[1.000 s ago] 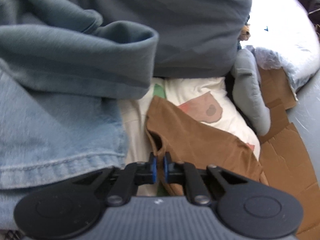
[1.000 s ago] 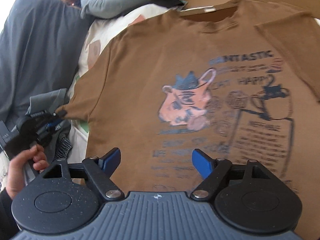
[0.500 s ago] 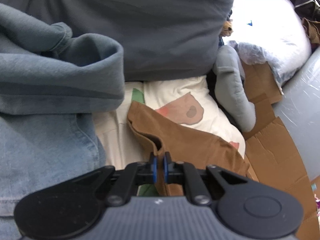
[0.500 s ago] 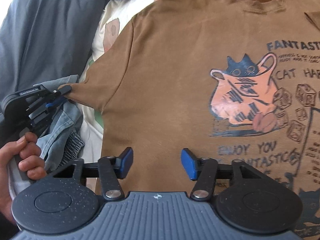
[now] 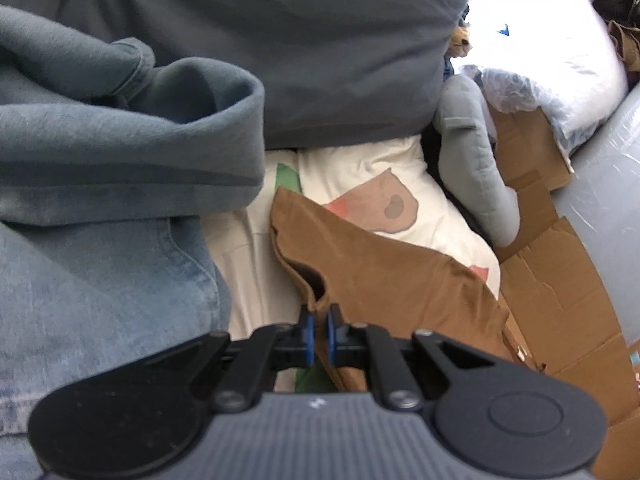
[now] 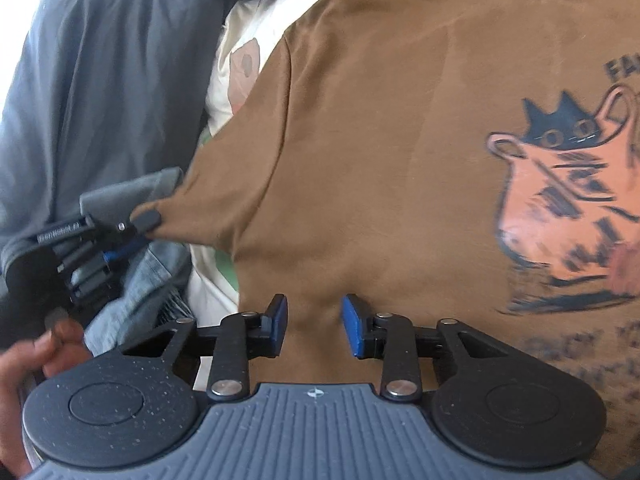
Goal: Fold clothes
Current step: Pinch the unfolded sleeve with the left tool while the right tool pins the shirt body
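Brown soft-knit T-shirt [image 6: 400,140] — sleeve hem in left gripper [image 5: 318,330]

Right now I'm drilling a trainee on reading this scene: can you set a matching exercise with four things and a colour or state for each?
Things:
1. left tongs
2. right tongs
3. T-shirt
4. denim garment

Colour or state:
A. light blue, lying beside the T-shirt
B. brown, printed with a cat in a pot
C. closing, pads not yet pressing the cloth between them
D. shut on a pinch of sleeve

Pairs: 1-D, 2-C, 3-B, 4-A
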{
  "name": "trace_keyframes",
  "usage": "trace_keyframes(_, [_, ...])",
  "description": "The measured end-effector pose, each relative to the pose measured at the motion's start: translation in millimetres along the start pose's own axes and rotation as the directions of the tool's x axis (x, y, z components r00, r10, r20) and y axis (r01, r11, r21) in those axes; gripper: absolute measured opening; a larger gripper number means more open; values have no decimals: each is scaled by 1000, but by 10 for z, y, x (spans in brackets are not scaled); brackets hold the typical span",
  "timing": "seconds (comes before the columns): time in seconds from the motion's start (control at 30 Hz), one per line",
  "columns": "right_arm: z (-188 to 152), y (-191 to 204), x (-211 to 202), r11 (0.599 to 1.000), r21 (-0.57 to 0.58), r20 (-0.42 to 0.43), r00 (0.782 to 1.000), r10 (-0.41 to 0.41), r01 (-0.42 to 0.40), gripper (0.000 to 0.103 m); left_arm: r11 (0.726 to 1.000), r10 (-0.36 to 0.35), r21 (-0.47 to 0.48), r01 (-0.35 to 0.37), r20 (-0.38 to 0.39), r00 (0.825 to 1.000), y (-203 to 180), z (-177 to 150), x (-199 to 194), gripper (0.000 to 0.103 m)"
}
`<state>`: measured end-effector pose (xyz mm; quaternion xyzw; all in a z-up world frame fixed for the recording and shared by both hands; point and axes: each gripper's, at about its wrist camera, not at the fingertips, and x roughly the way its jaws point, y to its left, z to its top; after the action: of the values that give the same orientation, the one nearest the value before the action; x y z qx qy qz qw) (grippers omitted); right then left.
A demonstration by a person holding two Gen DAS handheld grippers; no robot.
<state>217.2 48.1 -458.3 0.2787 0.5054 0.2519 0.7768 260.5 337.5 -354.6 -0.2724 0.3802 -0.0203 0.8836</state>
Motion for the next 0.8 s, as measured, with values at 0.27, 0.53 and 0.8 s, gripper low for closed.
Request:
trace_keyframes(0.27, [125, 75, 307, 994, 80, -2, 997, 76, -76, 15, 999, -12, 48, 13, -15, 1000, -94, 41, -14, 6])
trace_keyframes(0.53, [176, 126, 472, 987, 128, -13, 995, 102, -99, 8, 993, -81, 82, 83, -33, 996, -276, -6, -62, 6])
trace_keyframes(0.8, [113, 78, 518, 980, 170, 14, 994, 105, -106, 10, 977, -158, 131, 170, -93, 983, -543, -164, -52, 6])
